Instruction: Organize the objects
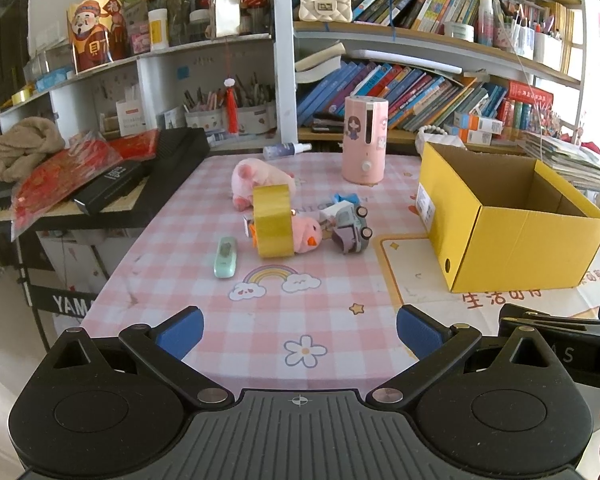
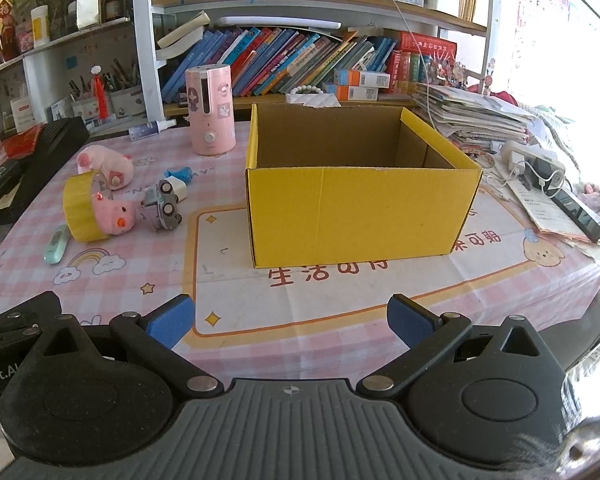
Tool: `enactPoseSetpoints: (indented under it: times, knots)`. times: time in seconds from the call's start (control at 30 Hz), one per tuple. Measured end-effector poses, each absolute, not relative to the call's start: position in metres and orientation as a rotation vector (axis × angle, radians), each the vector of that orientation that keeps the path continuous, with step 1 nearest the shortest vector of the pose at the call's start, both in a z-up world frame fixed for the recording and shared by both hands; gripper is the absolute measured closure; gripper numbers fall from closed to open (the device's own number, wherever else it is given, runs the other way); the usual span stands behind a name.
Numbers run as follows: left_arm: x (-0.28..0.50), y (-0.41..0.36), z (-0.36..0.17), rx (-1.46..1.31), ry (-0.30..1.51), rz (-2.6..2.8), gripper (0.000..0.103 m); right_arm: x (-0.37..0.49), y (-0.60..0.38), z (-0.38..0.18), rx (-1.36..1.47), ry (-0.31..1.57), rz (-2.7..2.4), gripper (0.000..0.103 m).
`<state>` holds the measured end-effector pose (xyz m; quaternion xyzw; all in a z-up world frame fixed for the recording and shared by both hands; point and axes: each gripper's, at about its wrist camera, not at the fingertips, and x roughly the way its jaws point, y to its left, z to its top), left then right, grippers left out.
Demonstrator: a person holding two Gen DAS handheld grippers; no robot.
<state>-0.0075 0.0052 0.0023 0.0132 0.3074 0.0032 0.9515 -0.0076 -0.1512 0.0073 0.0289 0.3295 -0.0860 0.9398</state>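
An open yellow cardboard box (image 2: 360,208) (image 1: 512,236) stands on the pink checked tablecloth, with nothing visible inside. Left of it lies a cluster: a yellow tape roll (image 1: 272,220) (image 2: 80,208) on edge, a pink chick plush (image 1: 306,234) (image 2: 116,216), a pink pig plush (image 1: 256,182) (image 2: 104,164), a grey toy car (image 1: 352,228) (image 2: 164,206), a small blue-white toy (image 1: 344,200) (image 2: 178,178) and a mint green case (image 1: 225,258) (image 2: 57,244). My left gripper (image 1: 300,330) is open near the front edge, short of the cluster. My right gripper (image 2: 290,318) is open in front of the box.
A pink cylindrical humidifier (image 1: 364,140) (image 2: 211,110) and a spray bottle (image 1: 286,150) stand at the table's back. Bookshelves (image 1: 420,92) rise behind. A black keyboard (image 1: 140,176) with red packets sits left; stacked papers (image 2: 472,116), a charger and a phone (image 2: 578,210) lie right.
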Motion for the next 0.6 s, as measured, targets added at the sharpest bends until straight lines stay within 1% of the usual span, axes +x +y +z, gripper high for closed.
enactPoseSetpoints:
  times: [0.6]
  knots:
    - [-0.0078,0.0046,0.0016,0.027,0.626,0.009,0.0,-0.0089,-0.1508,0.0055,0.058,0.678,-0.175,0.0]
